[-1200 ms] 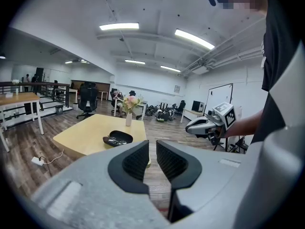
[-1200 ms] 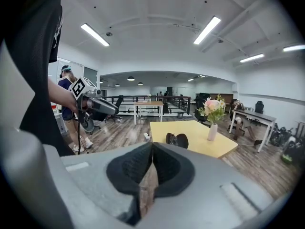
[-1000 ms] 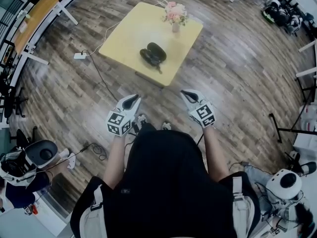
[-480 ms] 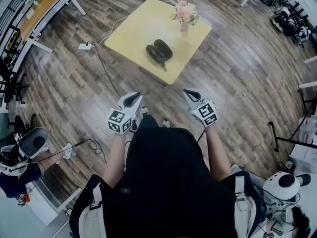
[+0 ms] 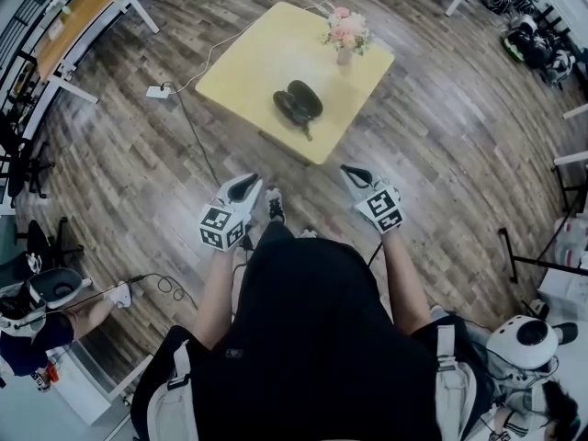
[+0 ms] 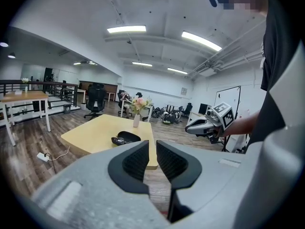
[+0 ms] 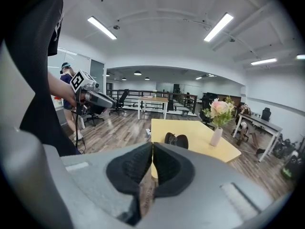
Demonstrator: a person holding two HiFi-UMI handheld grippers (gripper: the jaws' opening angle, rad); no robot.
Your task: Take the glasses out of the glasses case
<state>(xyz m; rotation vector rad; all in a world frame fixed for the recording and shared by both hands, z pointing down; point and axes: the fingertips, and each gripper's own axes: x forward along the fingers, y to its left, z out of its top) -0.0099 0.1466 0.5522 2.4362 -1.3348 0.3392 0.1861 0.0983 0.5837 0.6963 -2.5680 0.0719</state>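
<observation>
Head view: the open glasses case (image 5: 299, 102) lies on the yellow table (image 5: 241, 62), far ahead of me and midway between my tools, neither nearer. My left gripper (image 5: 244, 185) is open a crack and empty; my right gripper (image 5: 354, 175) is closed on nothing.

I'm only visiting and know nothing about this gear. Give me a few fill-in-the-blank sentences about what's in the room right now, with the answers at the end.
1. The glasses case lies on a ___ table.
2. The vase on that table holds ___ flowers.
3. The glasses case lies with its lid ___.
4. The left gripper and the right gripper are both short of the table and hold ___.

Missing words: yellow; pink; open; nothing
</observation>
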